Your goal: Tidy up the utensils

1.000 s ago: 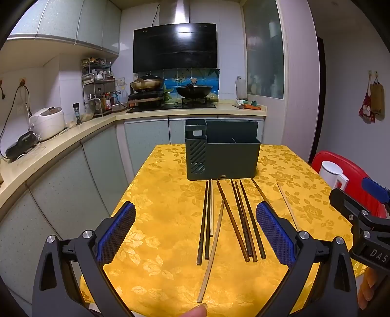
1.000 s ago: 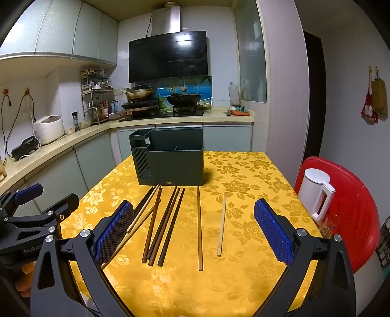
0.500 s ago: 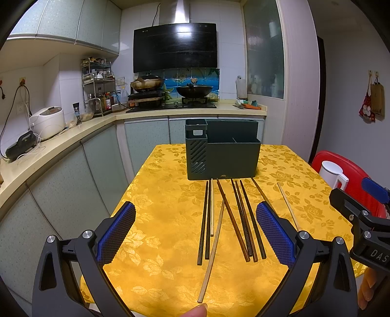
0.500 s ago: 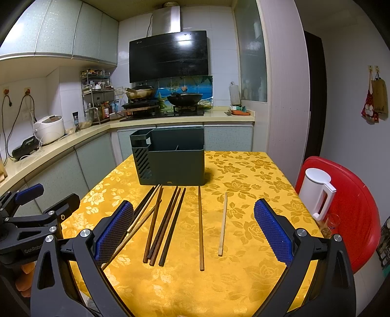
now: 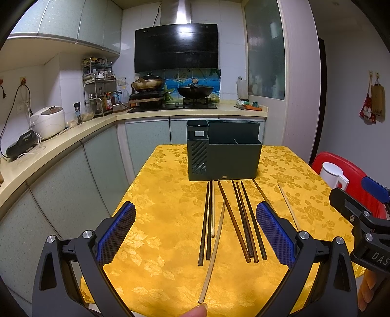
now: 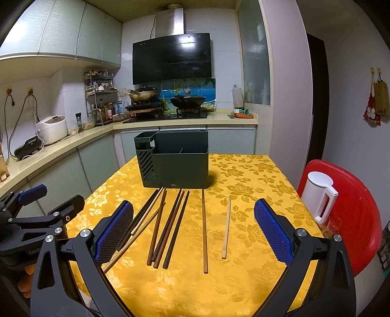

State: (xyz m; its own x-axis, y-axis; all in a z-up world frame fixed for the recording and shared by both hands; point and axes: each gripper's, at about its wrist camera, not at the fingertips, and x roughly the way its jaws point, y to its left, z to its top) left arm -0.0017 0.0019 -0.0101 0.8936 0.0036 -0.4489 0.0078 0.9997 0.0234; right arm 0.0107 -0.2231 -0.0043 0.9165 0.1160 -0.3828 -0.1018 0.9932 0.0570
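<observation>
Left wrist view: left gripper (image 5: 195, 231) spread — nothing held.
Right gripper (image 6: 193, 230): spread too.
Chopsticks (image 6: 168, 226): fanned before caddy (image 6: 175, 163) — ready for sorting.

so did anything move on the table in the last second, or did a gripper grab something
Nothing visibly changed. Both the left gripper and the right gripper hover open and empty above the chopsticks, which lie loose in front of the utensil holder.

I face a white-tiled kitchen: black range hood (image 5: 176, 47), pale green cabinets (image 5: 65, 22), cream counter (image 5: 61, 146), yellow floral tablecloth (image 6: 248, 170), red chair (image 6: 351, 195).
</observation>
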